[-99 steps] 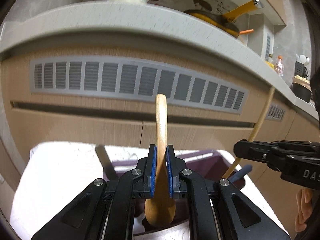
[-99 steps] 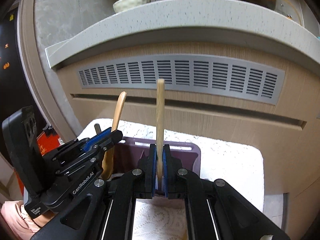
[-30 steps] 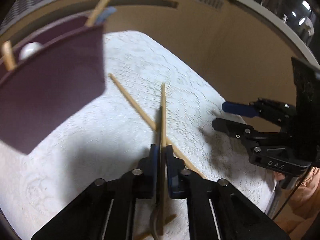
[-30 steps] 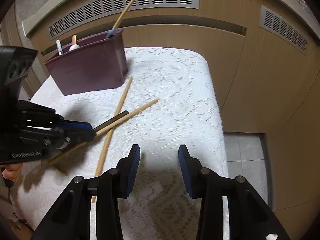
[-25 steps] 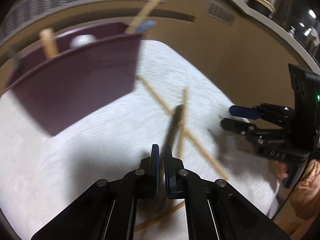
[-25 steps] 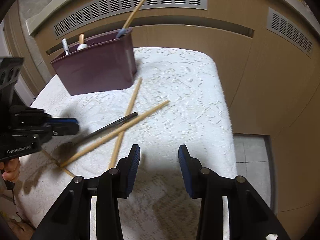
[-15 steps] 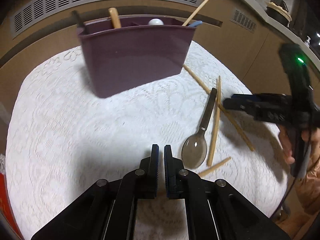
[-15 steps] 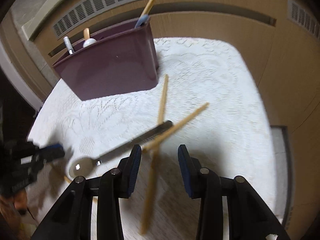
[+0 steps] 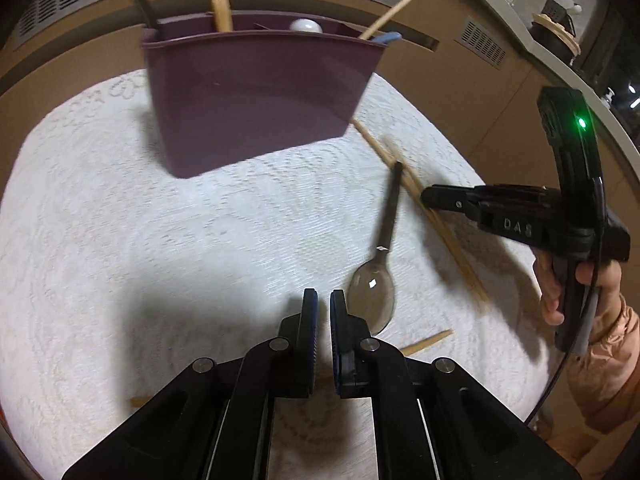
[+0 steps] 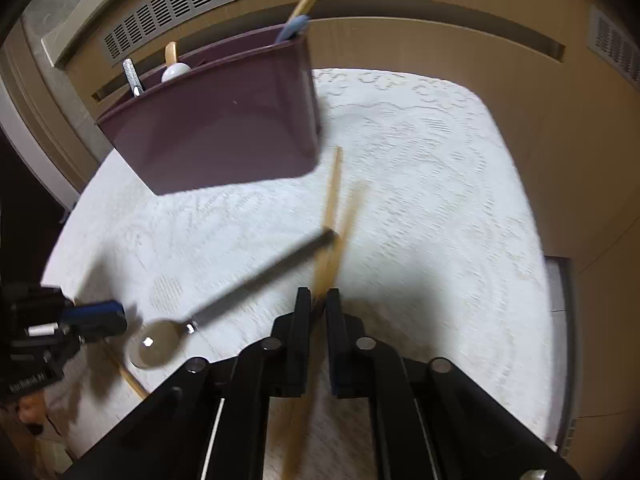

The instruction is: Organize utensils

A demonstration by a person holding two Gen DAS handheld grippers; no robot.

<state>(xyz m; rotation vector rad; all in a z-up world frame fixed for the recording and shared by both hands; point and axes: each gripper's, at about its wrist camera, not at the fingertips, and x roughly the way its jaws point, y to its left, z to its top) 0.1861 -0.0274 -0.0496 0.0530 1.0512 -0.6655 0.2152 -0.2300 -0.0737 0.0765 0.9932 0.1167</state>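
A purple utensil holder point(image 9: 256, 104) point(image 10: 224, 140) stands at the back of the table with several utensils upright in it. A dark-handled metal spoon point(image 9: 374, 292) point(image 10: 154, 346) lies on the cloth, its bowl just right of my left gripper point(image 9: 324, 300) point(image 10: 116, 320), which is shut with nothing between its fingers. A wooden chopstick point(image 9: 426, 342) lies crosswise under it. My right gripper point(image 10: 318, 300) point(image 9: 426, 200) points down at two crossed chopsticks point(image 9: 452, 240), its jaws closing. They pinch the blurred one point(image 10: 344, 216). The other chopstick point(image 10: 334, 184) lies flat.
A white lace cloth point(image 9: 120, 240) covers the small table. Wooden cabinet fronts with a grey vent grille point(image 10: 280, 0) rise right behind the holder. The table's right edge drops to floor tile point(image 10: 560, 280). A hand in an orange sleeve point(image 9: 600, 360) holds the right gripper.
My left gripper let go of the spoon, which now lies on the cloth, and swung left to face the holder. My right gripper slid over the crossed chopsticks and closed on one.
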